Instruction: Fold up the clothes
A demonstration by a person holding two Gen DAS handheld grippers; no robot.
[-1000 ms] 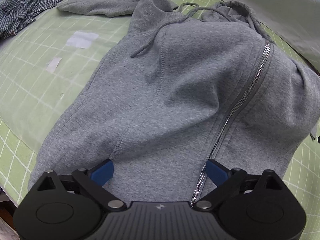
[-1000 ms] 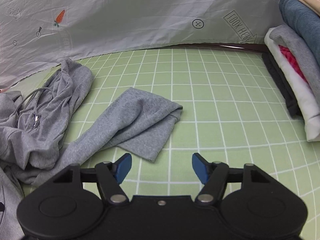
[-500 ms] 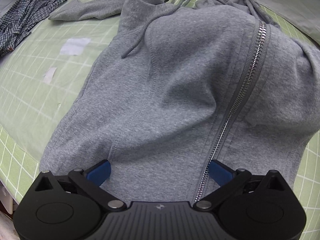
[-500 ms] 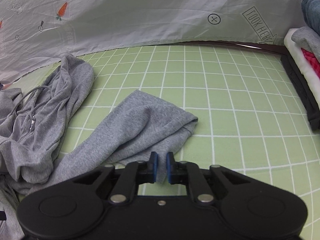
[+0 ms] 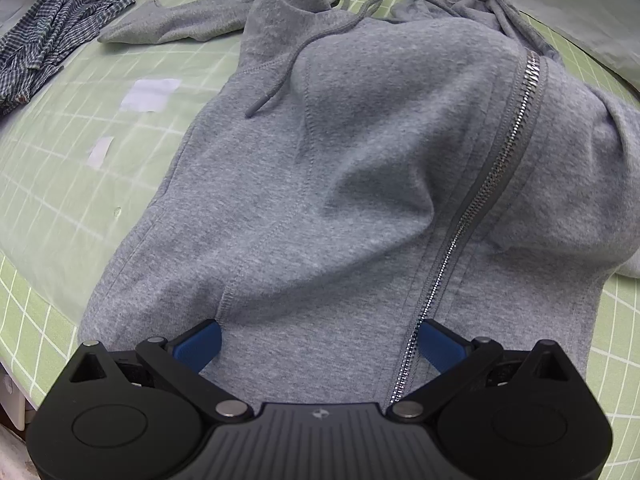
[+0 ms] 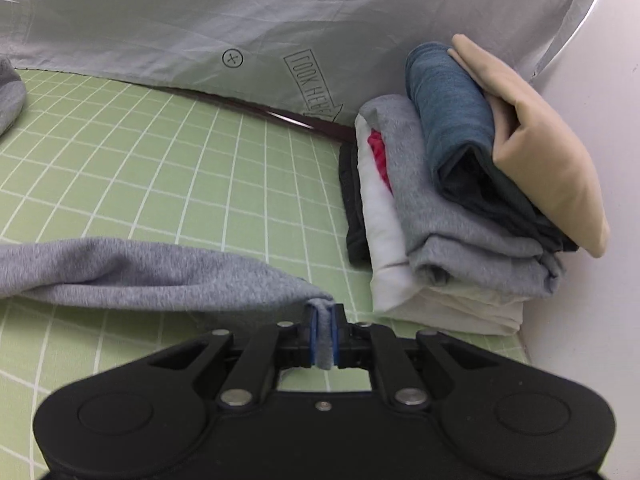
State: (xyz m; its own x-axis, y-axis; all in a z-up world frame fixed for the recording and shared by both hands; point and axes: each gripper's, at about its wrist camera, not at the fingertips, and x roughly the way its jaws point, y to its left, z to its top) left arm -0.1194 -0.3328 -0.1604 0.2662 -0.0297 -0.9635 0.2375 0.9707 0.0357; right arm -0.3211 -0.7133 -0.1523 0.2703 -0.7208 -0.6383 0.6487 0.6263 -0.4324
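A grey zip hoodie (image 5: pixel 340 184) lies front up on the green grid mat (image 5: pixel 48 184), its zipper (image 5: pixel 484 200) running diagonally and a drawstring across the chest. My left gripper (image 5: pixel 318 340) hangs open over the hem, blue pads wide apart on either side of the cloth near the zipper's lower end. In the right wrist view my right gripper (image 6: pixel 324 334) is shut on the cuff of the hoodie's sleeve (image 6: pixel 160 272), which stretches away to the left, lifted a little off the mat (image 6: pixel 168 160).
A stack of folded clothes (image 6: pixel 472 200) stands at the right, close to the right gripper. A pale printed sheet (image 6: pixel 240 20) hangs behind the mat. A checked garment (image 5: pixel 52 52) lies crumpled at the far left, with the other sleeve (image 5: pixel 176 28) beside it.
The right gripper closed on the sleeve cuff, then swung right with it toward the folded stack. The left gripper stayed open over the hem and barely moved.
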